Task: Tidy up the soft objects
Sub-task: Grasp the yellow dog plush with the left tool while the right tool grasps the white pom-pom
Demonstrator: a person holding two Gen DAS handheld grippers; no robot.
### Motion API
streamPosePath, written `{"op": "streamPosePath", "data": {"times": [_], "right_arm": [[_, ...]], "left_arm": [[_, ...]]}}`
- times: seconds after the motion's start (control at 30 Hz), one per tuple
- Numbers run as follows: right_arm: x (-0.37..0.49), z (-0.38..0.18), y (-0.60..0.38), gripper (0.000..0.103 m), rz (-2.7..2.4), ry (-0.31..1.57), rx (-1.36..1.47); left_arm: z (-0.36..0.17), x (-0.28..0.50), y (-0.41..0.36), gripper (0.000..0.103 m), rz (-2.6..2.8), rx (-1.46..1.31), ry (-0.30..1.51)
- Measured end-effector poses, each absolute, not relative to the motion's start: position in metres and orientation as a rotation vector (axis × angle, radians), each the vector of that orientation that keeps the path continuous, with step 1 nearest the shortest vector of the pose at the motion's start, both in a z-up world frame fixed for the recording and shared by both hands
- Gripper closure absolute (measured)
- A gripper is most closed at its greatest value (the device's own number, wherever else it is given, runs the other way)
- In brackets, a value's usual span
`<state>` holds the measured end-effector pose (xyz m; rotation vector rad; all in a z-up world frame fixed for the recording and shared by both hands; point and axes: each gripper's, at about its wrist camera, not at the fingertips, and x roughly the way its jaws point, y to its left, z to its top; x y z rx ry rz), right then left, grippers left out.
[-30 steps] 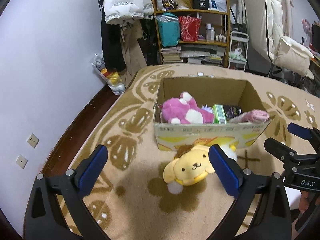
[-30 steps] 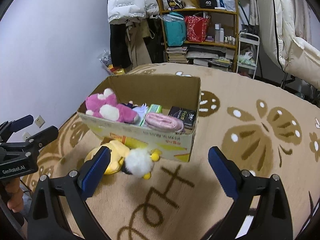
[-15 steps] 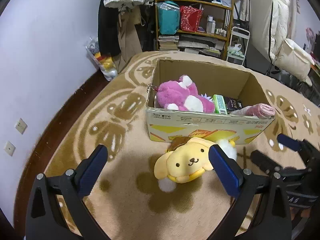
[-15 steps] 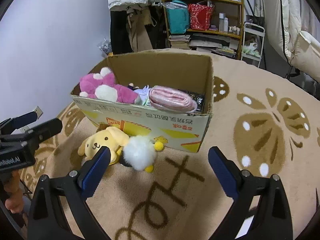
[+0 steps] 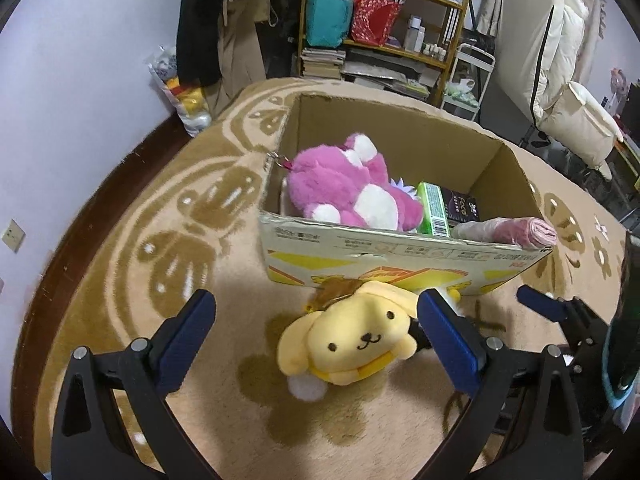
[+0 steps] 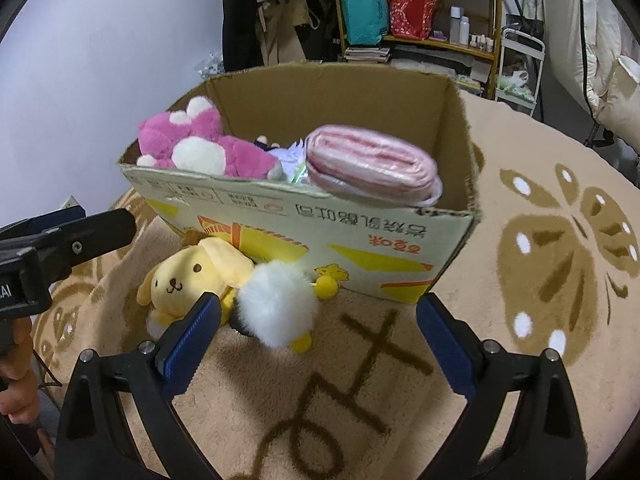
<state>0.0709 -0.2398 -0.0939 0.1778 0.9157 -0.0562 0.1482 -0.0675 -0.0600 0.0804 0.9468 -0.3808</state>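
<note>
Nearest the left wrist camera, the left gripper (image 5: 316, 332) hangs with its blue-padded fingers spread wide and nothing between them touching the pads; the yellow dog plush (image 5: 352, 340) lies on the rug (image 5: 132, 264) in the gap, face up, its right side just beside the right-hand finger. The right gripper (image 6: 316, 336) is likewise wide open and empty, low over the rug, with its left finger overlapping the plush's lower edge in that view; whether it touches cannot be told. A white fluffy pom-pom (image 6: 276, 300) with small yellow balls lies against the plush's right side.

Just behind both toys stands the cardboard box (image 5: 400, 252), its printed front wall touching the plush's head. Inside, a pink and white plush (image 5: 348, 188) fills the left end, a green packet (image 5: 432, 208) and a dark packet (image 5: 460, 206) sit in the middle, and a rolled pink cloth in clear wrap (image 6: 372, 164) rests at the right end, poking over the rim.

Farther back, a wooden shelf (image 5: 384, 48) holds a teal bag, a red bag, bottles and stacked books, with clothes hanging to its left.
</note>
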Motion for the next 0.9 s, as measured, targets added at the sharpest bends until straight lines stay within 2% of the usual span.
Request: {"op": "streamPosePath", "data": {"times": [0.9], "right_arm": [[0.096,-0.127,-0.237,0.001,-0.034,1.023,0.173]], "left_arm": [[-0.113,0.173,-0.101,0.003,-0.447,0.193,1.099]]}}
